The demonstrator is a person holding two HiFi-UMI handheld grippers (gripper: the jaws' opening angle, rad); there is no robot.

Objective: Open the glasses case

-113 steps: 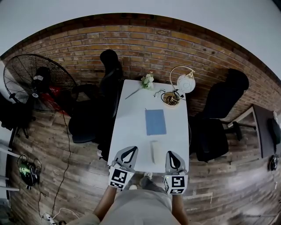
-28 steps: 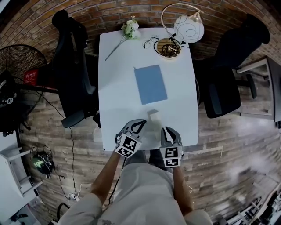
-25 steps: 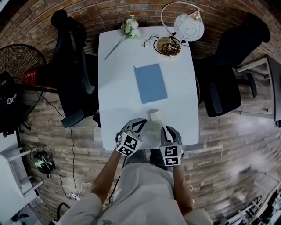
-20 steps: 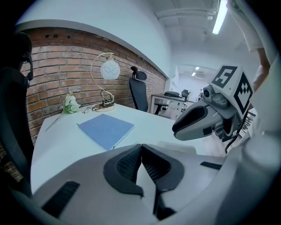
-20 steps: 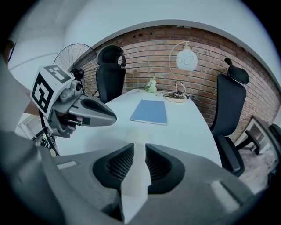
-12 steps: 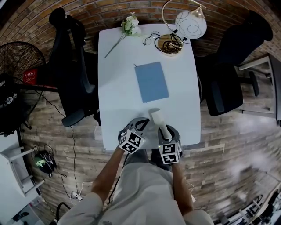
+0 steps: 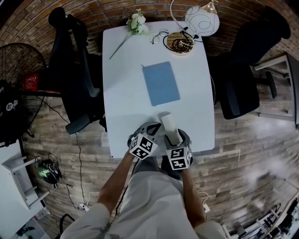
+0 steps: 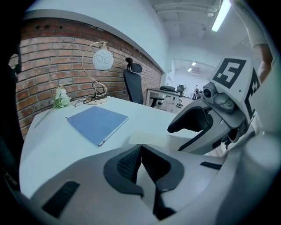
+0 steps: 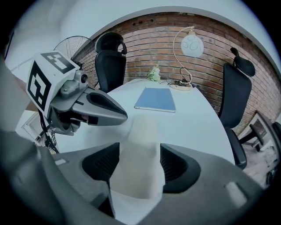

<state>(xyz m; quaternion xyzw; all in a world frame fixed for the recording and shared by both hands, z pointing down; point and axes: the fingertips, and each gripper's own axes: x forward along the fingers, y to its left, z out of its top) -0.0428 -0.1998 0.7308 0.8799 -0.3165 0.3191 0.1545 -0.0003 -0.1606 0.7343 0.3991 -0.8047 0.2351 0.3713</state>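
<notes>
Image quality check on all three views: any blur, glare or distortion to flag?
Head view: strong fisheye, the table edges bow, and the floor at lower right is smeared. Left gripper view: the ceiling light is blown out, with dark vignetting at the left. Right gripper view: the brick wall curves, and the glasses case close to the lens is soft and washed out.

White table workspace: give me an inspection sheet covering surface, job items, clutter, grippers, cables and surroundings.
Surface: white table.
Job's things: glasses case, looks closed, near the front edge.
Clutter: blue notebook, flower, lamp.
Grippers: left gripper shut, empty; right gripper open, jaws have just been opening, case between them.
Cables: coiled cord on the lamp base; floor cord.
Surroundings: chair beside the fan, chair opposite, fan, brick wall.
</notes>
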